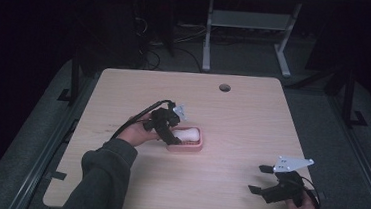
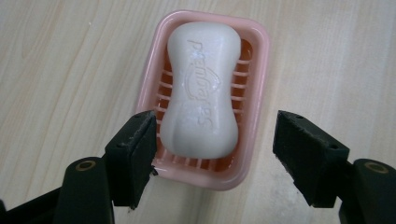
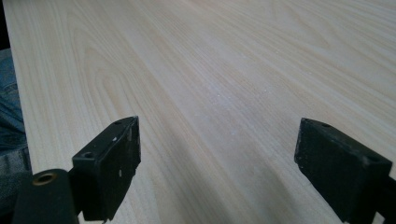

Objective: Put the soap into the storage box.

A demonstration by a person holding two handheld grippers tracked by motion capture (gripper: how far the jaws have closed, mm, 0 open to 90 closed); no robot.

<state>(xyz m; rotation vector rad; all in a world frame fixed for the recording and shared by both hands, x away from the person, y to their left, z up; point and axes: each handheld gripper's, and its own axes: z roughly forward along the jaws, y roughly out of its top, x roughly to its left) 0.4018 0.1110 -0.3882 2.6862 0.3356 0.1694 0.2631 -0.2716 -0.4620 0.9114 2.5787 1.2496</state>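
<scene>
Right gripper (image 1: 262, 179) idles released near the surface's (image 1: 252, 120) right front corner; left gripper (image 2: 215, 154), released, straddles the soap (image 2: 201, 88) in its dish (image 2: 259, 60), positioned for grasping.

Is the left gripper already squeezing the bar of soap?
No, the left gripper is open, its jaws standing apart on either side of the soap in the pink dish.

Soap (image 2: 201, 91) in dish (image 2: 259, 60), mid-table (image 1: 252, 120)

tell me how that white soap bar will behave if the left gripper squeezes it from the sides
The soap bar looks rigid, so it should not flex. Its glossy, rounded, waisted sides may let it slip between the pads. It sits loose in the pink dish, which looks light and might shift or lift too.
</scene>
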